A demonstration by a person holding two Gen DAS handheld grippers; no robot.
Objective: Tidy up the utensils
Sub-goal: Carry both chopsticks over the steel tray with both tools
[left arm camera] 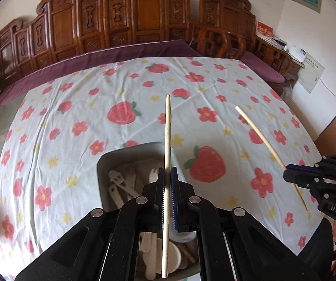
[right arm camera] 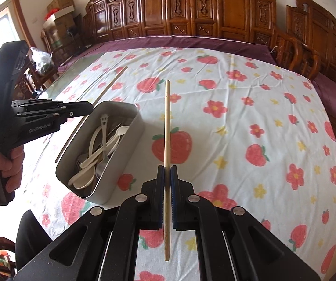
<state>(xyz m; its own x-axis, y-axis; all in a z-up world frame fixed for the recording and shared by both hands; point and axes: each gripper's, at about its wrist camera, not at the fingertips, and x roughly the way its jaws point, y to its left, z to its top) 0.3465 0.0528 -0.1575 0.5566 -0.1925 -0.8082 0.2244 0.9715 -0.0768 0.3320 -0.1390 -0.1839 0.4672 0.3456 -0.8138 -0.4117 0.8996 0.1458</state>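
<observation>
Holding a chopstick in each gripper, you risk a slip: each stick is pinched at one narrow spot and could pivot or drop onto the tablecloth instead of into the metal box. Your left gripper hovers over the box, jaws closed on the left chopstick, which points forward, away from you. Your right gripper hangs beside the box, clamping the right chopstick likewise. The box already holds pale spoons and forks; a long stick may catch its rim.
</observation>
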